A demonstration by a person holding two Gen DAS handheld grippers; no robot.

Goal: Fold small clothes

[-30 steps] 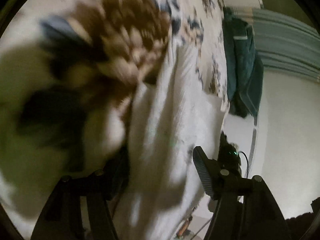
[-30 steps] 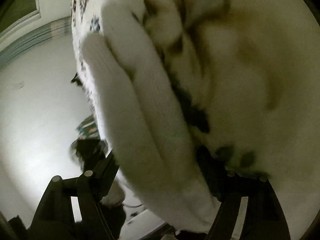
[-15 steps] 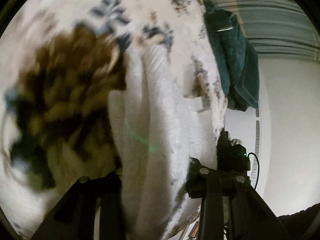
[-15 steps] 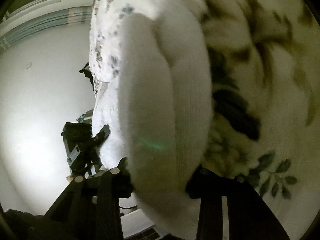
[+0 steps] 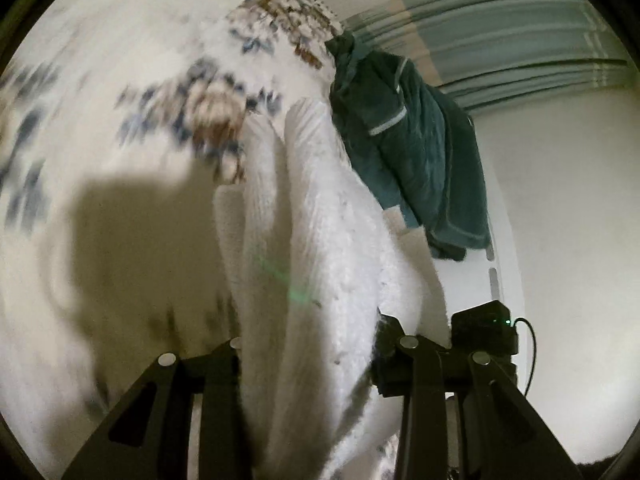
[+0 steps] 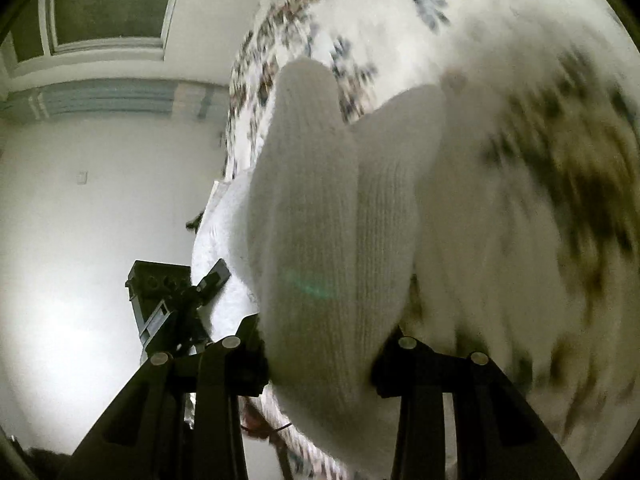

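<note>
We have the white knit garment [image 5: 320,280] pinched in both grippers so it can be carried as one doubled bundle. The left gripper [image 5: 308,344] has its jaws narrowed tight on thick folds running toward twelve o'clock; the right gripper [image 6: 320,348] likewise clamps two rounded lobes over the floral bedspread [image 6: 500,40], teal jacket [image 5: 420,160] at one o'clock.

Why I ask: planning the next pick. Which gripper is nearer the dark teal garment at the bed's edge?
Left, probably: the teal garment lies ahead, right of the left gripper; the right gripper has it out of view.
</note>
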